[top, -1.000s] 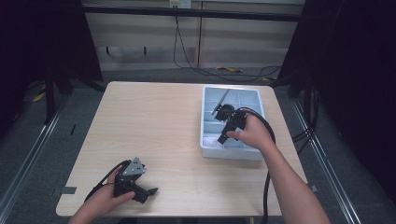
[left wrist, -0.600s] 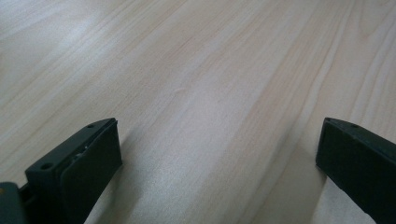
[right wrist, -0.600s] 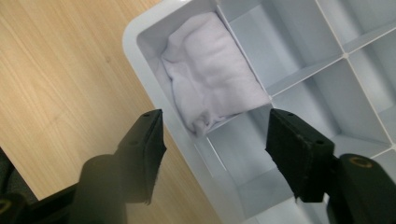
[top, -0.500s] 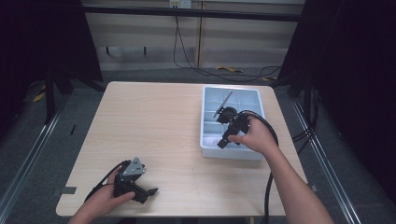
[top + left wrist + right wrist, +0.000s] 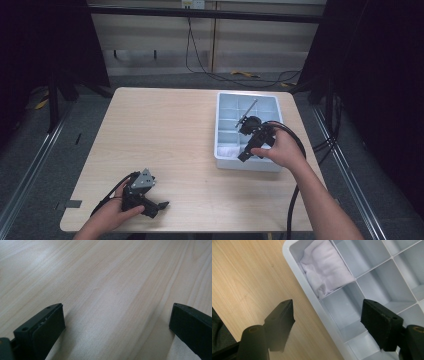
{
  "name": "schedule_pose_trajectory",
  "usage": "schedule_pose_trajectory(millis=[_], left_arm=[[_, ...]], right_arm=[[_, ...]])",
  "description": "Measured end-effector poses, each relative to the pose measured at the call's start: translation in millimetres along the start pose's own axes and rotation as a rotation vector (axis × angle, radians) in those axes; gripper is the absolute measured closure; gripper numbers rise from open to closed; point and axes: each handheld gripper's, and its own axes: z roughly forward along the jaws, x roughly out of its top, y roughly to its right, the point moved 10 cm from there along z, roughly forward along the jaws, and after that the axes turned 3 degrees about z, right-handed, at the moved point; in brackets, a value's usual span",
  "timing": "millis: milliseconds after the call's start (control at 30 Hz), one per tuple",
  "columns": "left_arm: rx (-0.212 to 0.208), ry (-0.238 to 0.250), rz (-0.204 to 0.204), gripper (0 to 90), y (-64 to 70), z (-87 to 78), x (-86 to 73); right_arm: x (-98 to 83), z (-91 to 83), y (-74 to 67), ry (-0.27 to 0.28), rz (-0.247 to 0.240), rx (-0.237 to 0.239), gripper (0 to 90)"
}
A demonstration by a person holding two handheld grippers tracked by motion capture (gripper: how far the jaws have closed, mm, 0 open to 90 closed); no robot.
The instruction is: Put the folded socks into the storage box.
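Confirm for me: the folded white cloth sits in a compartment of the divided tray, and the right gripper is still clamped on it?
Not clamped. In the right gripper view the right gripper has its jaws open, just widened, with nothing between them. The folded white cloth does lie in a compartment at the edge of the divided tray.

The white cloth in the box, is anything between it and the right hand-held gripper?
Nothing visible is. In the right gripper view the right hand-held gripper hangs open, having just been opening, with nothing between its jaws. The white cloth lies uncovered in a corner compartment of the divided tray, just ahead of it.
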Motion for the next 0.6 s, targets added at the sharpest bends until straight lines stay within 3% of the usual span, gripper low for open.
schedule_pose_trajectory(millis=[600], left_arm=[[-0.002,-0.008,0.008,0.0,-0.3,-0.5,-0.8]], right_arm=[[-18.0,0.1,-4.0,0.006,-0.006,-0.005,22.4]])
